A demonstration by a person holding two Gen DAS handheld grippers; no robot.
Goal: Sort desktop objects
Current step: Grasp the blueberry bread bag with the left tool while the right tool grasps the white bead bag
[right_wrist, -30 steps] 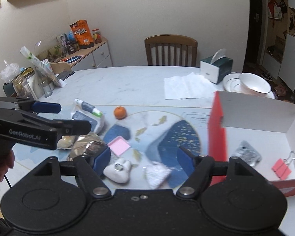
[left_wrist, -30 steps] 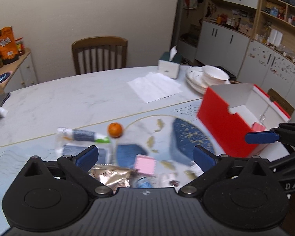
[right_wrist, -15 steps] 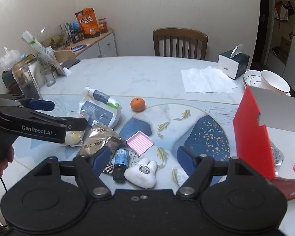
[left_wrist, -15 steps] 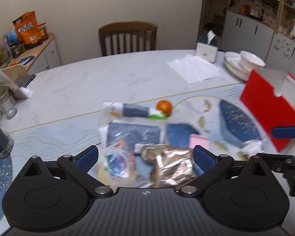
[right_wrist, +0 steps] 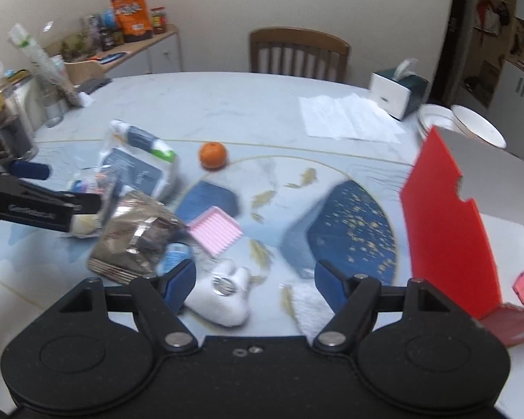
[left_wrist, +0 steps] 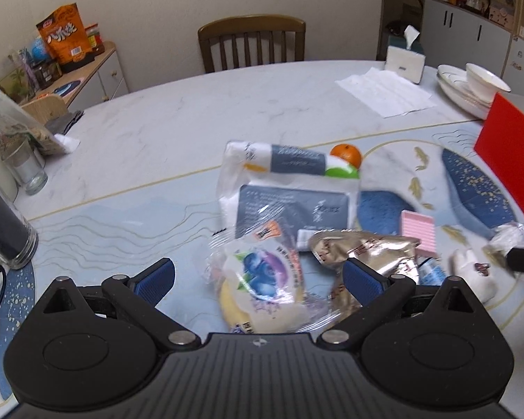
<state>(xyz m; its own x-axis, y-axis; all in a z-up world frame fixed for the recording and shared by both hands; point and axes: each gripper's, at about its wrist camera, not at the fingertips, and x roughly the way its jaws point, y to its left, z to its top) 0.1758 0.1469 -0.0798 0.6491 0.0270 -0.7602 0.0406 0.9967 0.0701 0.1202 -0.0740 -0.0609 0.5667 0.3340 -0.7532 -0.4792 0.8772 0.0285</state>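
Both your grippers hang over the clutter, jaws apart and empty.

Your left gripper [left_wrist: 258, 274] is above the blueberry packet [left_wrist: 262, 279], left of the foil bag [left_wrist: 363, 248]. Your right gripper [right_wrist: 255, 281] is over the white toy [right_wrist: 223, 296], just right of that bag. The orange [right_wrist: 212, 154] lies beyond the bag; the red box [right_wrist: 447, 230] stands well right of it.

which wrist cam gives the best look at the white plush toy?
Right wrist. The white plush toy lies whole and near centre there, between the open fingers of the right claw, round metal badge visible. In the left wrist view the toy sits at the right edge, blurred and partly hidden behind that camera's own claw.
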